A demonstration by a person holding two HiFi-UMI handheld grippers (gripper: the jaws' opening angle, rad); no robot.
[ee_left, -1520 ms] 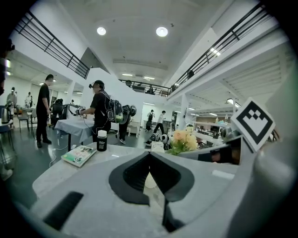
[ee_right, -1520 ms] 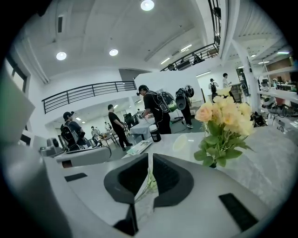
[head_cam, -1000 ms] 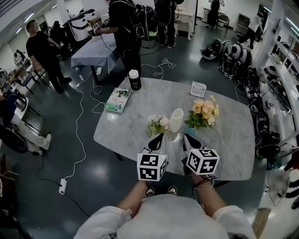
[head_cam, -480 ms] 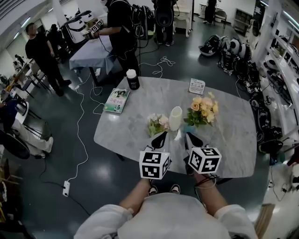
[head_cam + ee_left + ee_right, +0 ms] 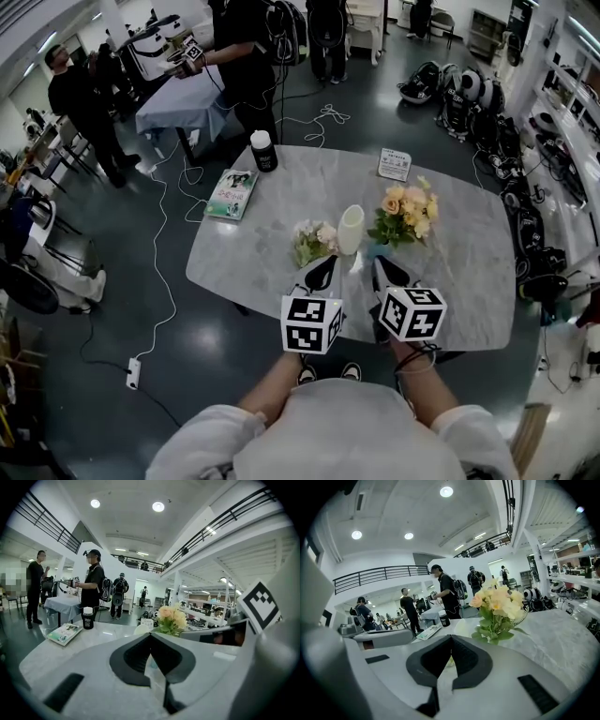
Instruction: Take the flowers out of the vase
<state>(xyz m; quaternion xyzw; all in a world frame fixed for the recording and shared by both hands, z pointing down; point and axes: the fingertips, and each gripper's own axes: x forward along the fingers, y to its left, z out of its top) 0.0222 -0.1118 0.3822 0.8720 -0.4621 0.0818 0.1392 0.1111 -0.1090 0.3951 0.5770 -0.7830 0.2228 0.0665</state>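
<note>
"In the middle of the frame, on the marble tabletop [image 5: 469, 272], what is the white vase [image 5: 351, 230] holding?"

"Nothing that I can make out. A pale bunch of flowers [image 5: 315, 244] lies just left of it. A yellow-and-peach bunch [image 5: 406, 214] sits just right of it, blooms up. Whether that one stands in anything, I can't tell."

"And the tongs?"

"Both are low in the frame, near the vase and pointing at it. The left tongs [image 5: 323, 272] are clenched with nothing between them. The right tongs [image 5: 384, 272] are likewise clenched and empty."

"So how would the flowers handle?"

"Light and soft, I'd say. Petals would bruise or drop under a squeeze, so the blooms are no place to grip. The stems below the leaves are the firmer part. Take hold there, gently, since thin stems can kink or slide through."

"The vase?"

"It looks tall and narrow, so probably easy to tip. Any pull on stems close beside it should go clear of its rim."
</note>
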